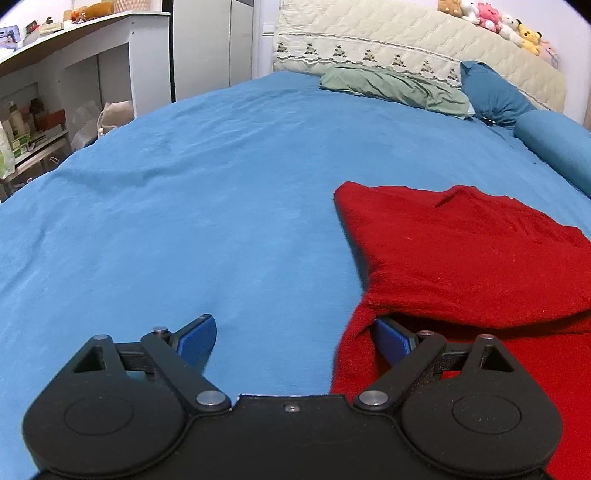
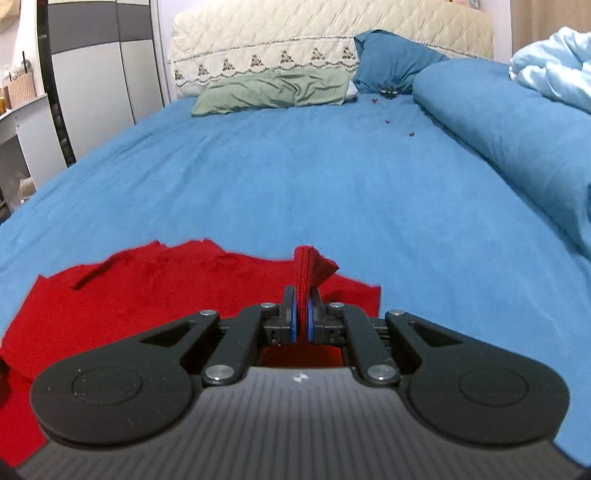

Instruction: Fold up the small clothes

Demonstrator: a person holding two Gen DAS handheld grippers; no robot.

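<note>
Sweater (image 2: 147, 295) lies flat on the blue bed (image 2: 295, 184), mid-fold.
Right gripper (image 2: 302, 314) is clamped on a pinched-up edge, probably to carry it over; left gripper (image 1: 295, 339) is spread wide at the other edge, holding nothing.

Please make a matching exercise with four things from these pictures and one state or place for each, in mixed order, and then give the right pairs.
Things:
1. left gripper
2. right gripper
3. green pillow
4. soft toys

States or places:
a. on top of the headboard
b. shut on the red garment
c. open, one finger under a red fold
d. lying on the blue sheet at the headboard

Pairs: 1-c, 2-b, 3-d, 4-a
</note>
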